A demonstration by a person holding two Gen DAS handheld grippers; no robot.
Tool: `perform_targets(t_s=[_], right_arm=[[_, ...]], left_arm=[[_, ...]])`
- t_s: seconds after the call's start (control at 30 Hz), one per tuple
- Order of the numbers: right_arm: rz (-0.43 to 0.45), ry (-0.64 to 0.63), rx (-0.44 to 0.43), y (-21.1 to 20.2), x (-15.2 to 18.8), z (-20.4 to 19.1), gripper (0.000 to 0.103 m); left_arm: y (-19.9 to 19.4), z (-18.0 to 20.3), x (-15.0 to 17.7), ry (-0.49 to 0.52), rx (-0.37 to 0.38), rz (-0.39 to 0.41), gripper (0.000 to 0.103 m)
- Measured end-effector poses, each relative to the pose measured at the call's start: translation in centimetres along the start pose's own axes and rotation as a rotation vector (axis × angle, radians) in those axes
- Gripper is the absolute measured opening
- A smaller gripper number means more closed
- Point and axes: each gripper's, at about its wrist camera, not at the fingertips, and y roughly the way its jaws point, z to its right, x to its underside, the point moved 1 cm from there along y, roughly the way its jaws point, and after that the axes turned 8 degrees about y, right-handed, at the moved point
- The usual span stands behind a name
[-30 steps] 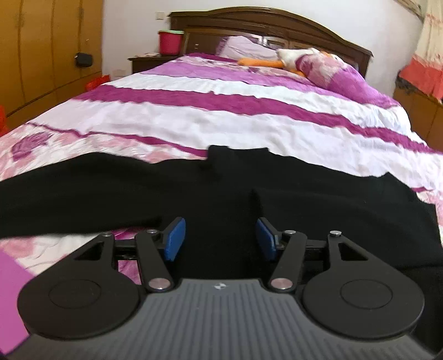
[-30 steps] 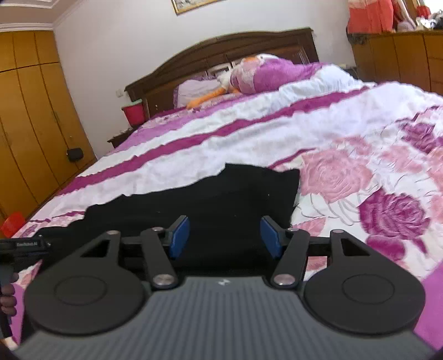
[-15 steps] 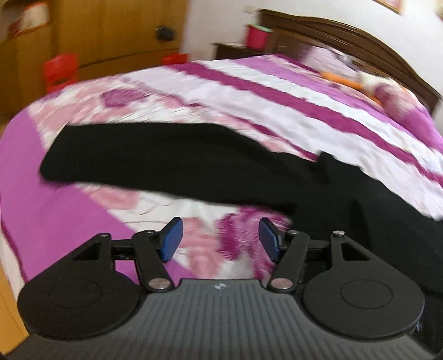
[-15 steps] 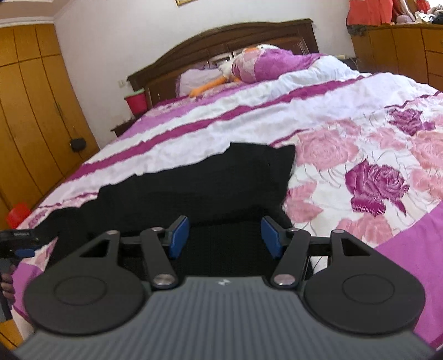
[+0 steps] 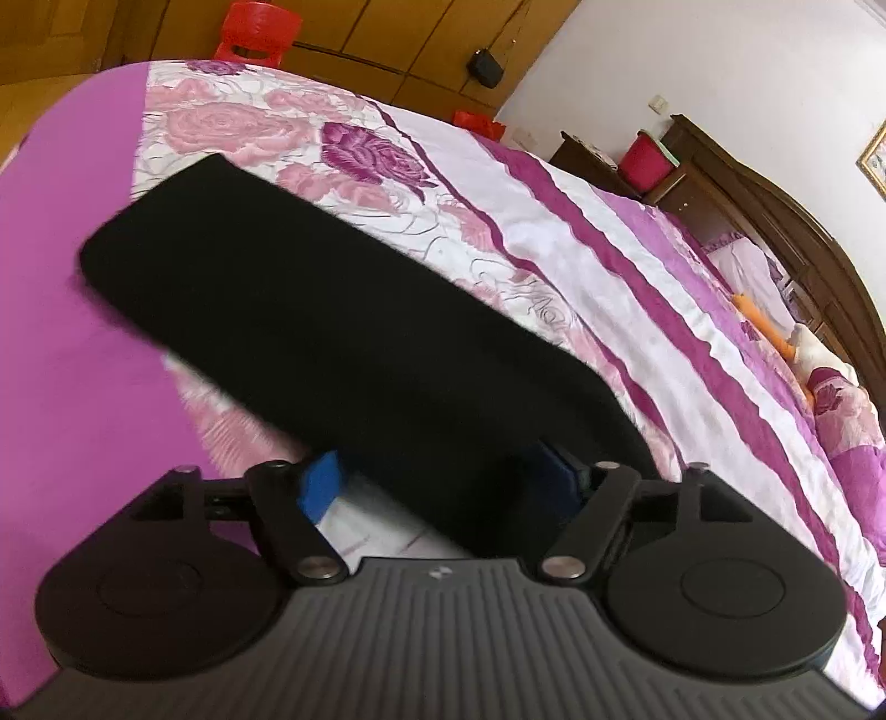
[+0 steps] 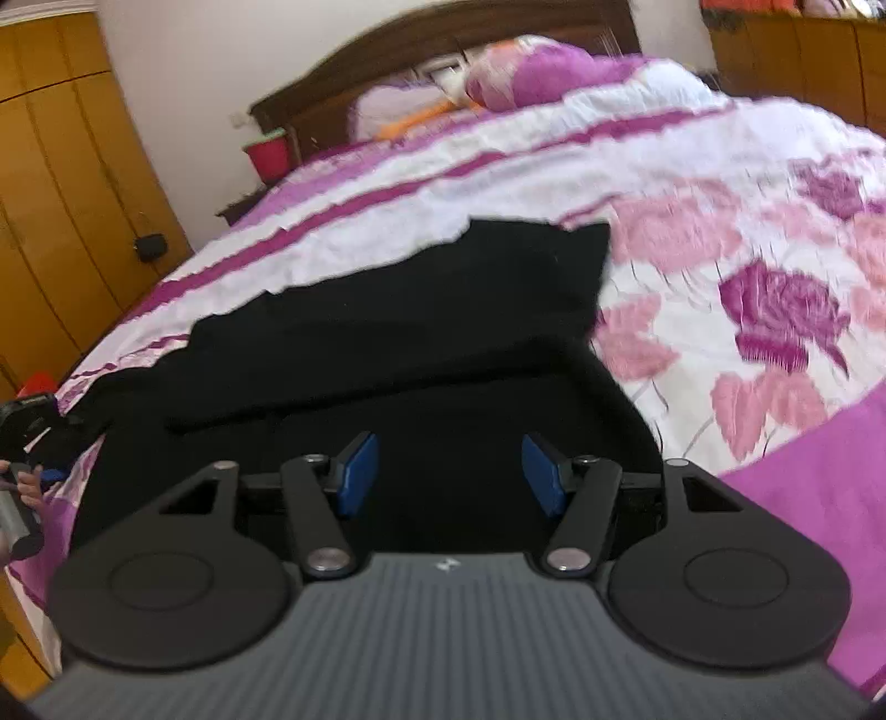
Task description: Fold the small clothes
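L gripper [image 5: 437, 484] w/ blue pads spread wide, long black knit garment sleeve [image 5: 310, 310] running between them and out ahead-left; contact w/ pads can't tell; R gripper [image 6: 449, 475] likewise spread, nothing pinched, black garment body [image 6: 398, 332] lying flat under and ahead of it on the pink-and-purple floral striped bedspread [image 6: 736, 266]; farther off, dark wooden headboard [image 6: 443, 39]; red bucket [image 5: 645, 158] ahead-right of L gripper.

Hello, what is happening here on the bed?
A person with a gripper in each hand is folding a black garment spread on a floral bedspread. The left gripper is open around one long black part, likely a sleeve. The right gripper is open over the garment's body, holding nothing.
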Motion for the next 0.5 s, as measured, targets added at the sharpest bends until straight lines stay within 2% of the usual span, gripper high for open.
perform_targets(t_s=[0.17, 0.3, 0.4, 0.47, 0.5], right_arm=[[-0.008, -0.014, 0.023, 0.6, 0.4, 0.1, 0.06], [-0.018, 0.007, 0.021, 1.0, 0.7, 0.6, 0.059], [-0.023, 0.006, 0.015, 1.3, 1.0, 0.9, 0.059], [-0.028, 0.002, 0.008, 1.5, 1.2, 1.2, 0.059], [-0.029, 0.002, 0.004, 1.6, 1.3, 1.3, 0.059]], left_arm=[[1.0, 1.1, -0.3, 0.081, -0.042, 0.014, 0.079], [2.1, 3.0, 0.2, 0.221, -0.168, 0.039, 0.079], [2.4, 4.0, 0.8, 0.278, -0.223, 0.062, 0.078], [2.3, 4.5, 1.0, 0.306, -0.232, 0.079, 0.069], [2.1, 4.8, 1.1, 0.339, -0.218, 0.095, 0.048]])
